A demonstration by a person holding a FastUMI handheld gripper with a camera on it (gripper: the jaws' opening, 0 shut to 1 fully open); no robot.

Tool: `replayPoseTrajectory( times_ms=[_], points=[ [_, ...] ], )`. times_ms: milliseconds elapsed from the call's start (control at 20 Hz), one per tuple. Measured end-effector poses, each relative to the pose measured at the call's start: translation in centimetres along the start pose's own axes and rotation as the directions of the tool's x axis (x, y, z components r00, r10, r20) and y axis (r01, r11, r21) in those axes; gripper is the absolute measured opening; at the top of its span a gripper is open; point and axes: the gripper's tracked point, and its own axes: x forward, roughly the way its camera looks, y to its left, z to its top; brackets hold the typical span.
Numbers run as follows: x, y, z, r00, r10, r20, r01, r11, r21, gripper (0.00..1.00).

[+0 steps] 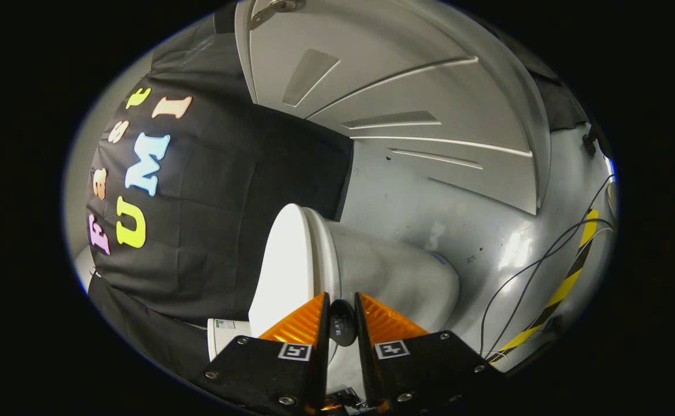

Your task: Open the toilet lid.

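Seemingly clenched on a small dark knob (342,323), the tool (341,300) meets the toilet lid (282,260); cables (522,277) trail nearby.

Toilet (372,271) blocks just ahead of the tool (342,315); open floor (488,231) beyond.

A white panelled door (407,110) with recessed panels stands beyond the booth's black cloth wall (222,202), and a metal handle (277,7) shows at its far corner. The grey floor (430,208) runs from the door's foot and gleams with patches of reflected light. A strip of yellow-and-black hazard tape (568,283) lies along the floor, and thin dark cables (534,268) trail across the floor beside it and over it. Low against the cloth sits a small white box (225,335) with a label whose print is too small to tell.
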Motion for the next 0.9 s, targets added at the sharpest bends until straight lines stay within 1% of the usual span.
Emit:
replayPoseTrajectory(
  times_ms=[100, 250, 300, 350, 400, 500, 700, 900],
  points=[
    [0.0, -0.1, -0.1, 1.000, 0.000, -0.001, 0.000, 1.000, -0.003, 0.20],
    [-0.1, 0.2, 0.1, 1.000, 0.010, -0.014, -0.010, 1.000, -0.001, 0.14],
    [-0.2, 0.2, 0.0, 1.000, 0.017, -0.023, -0.016, 1.000, 0.004, 0.09],
    [-0.2, 0.3, 0.1, 0.999, 0.022, -0.024, -0.022, 1.000, 0.009, 0.08],
    [-0.2, 0.4, 0.1, 0.999, 0.023, -0.024, -0.023, 1.000, 0.006, 0.04],
    [-0.3, 0.4, 0.1, 1.000, 0.013, -0.007, -0.013, 1.000, -0.026, 0.01],
    [-0.4, 0.8, -0.1, 1.000, -0.025, -0.017, 0.024, 0.997, -0.072, 0.00],
    [-1.0, 1.9, 0.3, 0.999, -0.041, -0.018, 0.040, 0.996, -0.080, 0.00]
  ],
)
